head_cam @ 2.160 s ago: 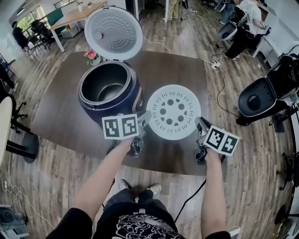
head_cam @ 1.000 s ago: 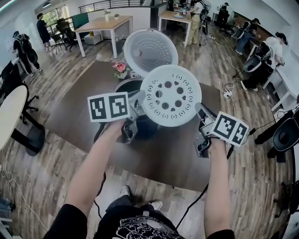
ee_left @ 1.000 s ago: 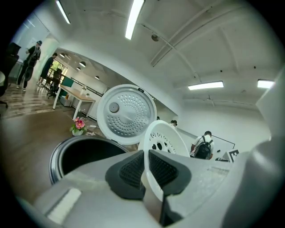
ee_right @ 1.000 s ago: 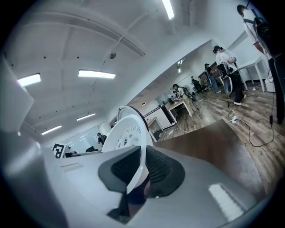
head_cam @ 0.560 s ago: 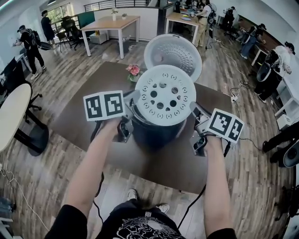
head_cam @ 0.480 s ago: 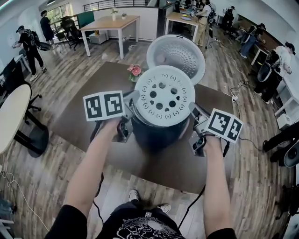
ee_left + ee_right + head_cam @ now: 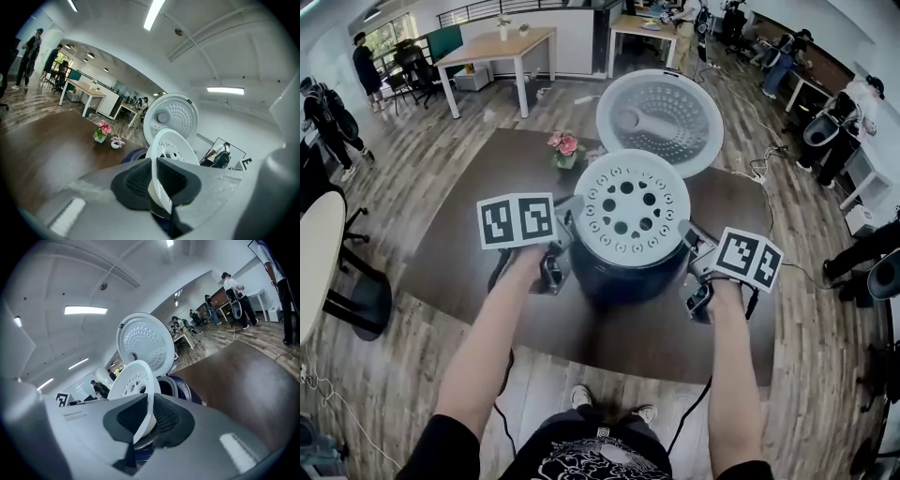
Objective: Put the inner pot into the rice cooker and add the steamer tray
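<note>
Both pairs of jaws are biting down here: the left gripper (image 7: 573,214) is clamped on the near-left rim of the round white perforated plastic steamer tray (image 7: 628,208), and the right gripper (image 7: 687,236) is pinching the opposite rim. The tray spans the gap between the two pairs of jaws. Right beneath it sits the dark blue round rice cooker (image 7: 628,278) on the brown table (image 7: 450,262), its white dotted lid (image 7: 661,111) standing open beyond the jaws.
</note>
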{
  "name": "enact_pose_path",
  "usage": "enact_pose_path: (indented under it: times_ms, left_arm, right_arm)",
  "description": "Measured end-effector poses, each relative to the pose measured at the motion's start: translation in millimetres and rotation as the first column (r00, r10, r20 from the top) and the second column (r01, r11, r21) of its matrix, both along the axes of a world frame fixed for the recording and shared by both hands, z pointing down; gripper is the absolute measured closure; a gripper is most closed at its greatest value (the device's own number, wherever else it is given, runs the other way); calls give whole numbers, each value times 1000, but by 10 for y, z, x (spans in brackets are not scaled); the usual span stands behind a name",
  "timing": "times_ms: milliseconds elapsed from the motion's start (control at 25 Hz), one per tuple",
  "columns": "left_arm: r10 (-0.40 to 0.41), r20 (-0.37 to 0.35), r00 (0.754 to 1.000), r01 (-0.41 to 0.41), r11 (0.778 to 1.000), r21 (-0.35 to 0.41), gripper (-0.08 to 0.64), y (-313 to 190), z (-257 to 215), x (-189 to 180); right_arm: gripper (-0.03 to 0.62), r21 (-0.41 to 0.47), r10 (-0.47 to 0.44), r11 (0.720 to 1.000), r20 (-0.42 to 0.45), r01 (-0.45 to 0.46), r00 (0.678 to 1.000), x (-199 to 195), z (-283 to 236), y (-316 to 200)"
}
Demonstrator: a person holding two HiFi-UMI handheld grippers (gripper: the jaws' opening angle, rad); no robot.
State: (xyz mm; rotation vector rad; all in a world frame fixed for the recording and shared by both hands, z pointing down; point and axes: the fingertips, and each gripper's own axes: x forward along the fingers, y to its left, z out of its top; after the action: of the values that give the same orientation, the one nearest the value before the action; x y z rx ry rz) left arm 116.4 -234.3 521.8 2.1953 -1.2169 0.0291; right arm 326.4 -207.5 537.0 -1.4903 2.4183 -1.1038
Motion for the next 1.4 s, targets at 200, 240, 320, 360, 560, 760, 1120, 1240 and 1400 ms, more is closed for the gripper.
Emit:
enact_pose_path:
  times_ms: [200, 240, 320, 360, 560, 760, 1120, 1240, 1400]
  left_arm:
    - [16, -4, 1000, -16, 999, -32, 513, -89, -228, 22]
    - [21, 0, 1000, -21, 999, -35, 511, -121, -217, 27]
    - [28, 13, 1000, -27, 999, -34, 505, -166, -184, 31]
    - [31, 21, 999, -30, 999, -33, 503, -173, -165, 35]
    - [43, 91, 995, -43, 999, -3, 486, -153, -99, 76]
    - [46, 201, 979, -56, 997, 45, 469, -192, -85, 106]
    - [60, 227, 972, -71, 997, 37, 462, -230, -42, 90]
    - [52, 226, 973, -65, 996, 54, 460, -240, -60, 96]
    - [43, 230, 972, -61, 995, 73, 439, -263, -76, 89]
  right_arm:
    - [551, -29, 16, 999, -17, -16, 1000, 18, -279, -40]
    - [549, -32, 20, 999, -22, -21, 1000, 20, -276, -59]
    - [545, -32, 27, 999, -36, -29, 999, 14, -259, -83]
    - [543, -30, 30, 999, -45, -32, 999, 13, -247, -85]
    - [532, -21, 43, 999, -100, -46, 994, 37, -181, -64]
    - [522, 3, 66, 998, -211, -66, 975, 75, -156, -112]
    - [518, 12, 77, 997, -238, -77, 968, 65, -169, -156]
    - [512, 27, 83, 997, -261, -79, 962, 86, -173, -164]
    - [466, 49, 68, 997, -269, -57, 961, 42, -201, -175]
